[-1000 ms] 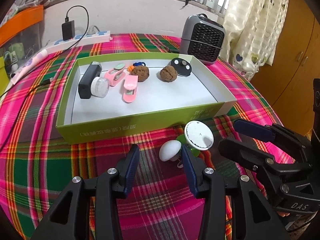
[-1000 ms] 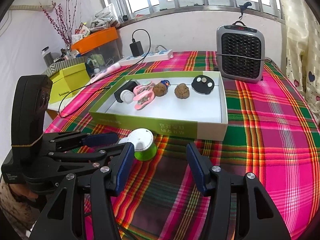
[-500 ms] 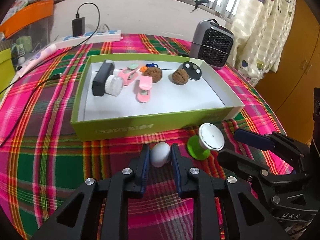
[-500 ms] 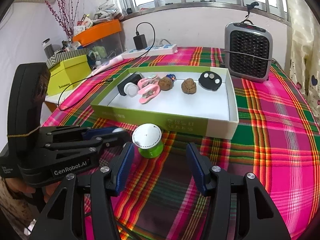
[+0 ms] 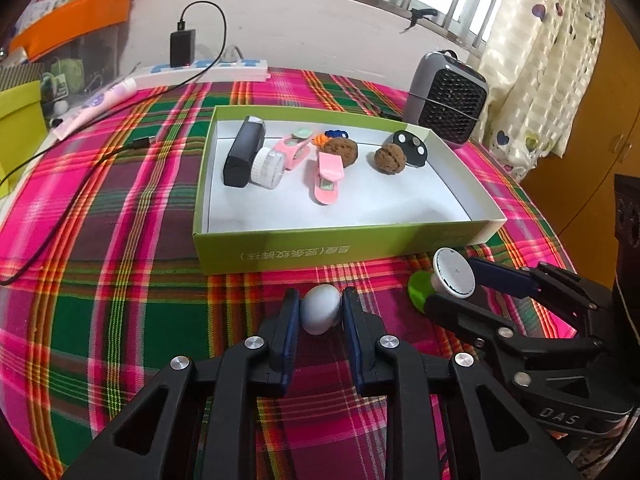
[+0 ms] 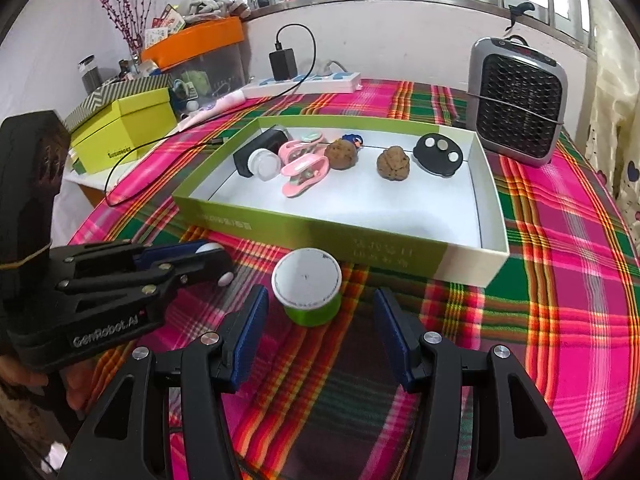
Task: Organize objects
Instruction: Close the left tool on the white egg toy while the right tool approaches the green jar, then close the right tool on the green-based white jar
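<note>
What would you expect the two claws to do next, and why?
Probably the left gripper lifts the small white egg-shaped piece and carries it over the near wall of the green tray. Its jaws are already shut on the piece, while the right gripper is open, not yet gripping the green pot with a white lid.

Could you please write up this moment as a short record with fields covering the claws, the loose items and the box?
left claw: shut on the white egg-shaped object, just in front of the box
right claw: open, around the green tub with white lid, pads not touching it
green box: open, on the plaid tablecloth
box contents: black case, two pink clips, two walnuts, small clear jar, black disc
behind box: grey heater
</note>
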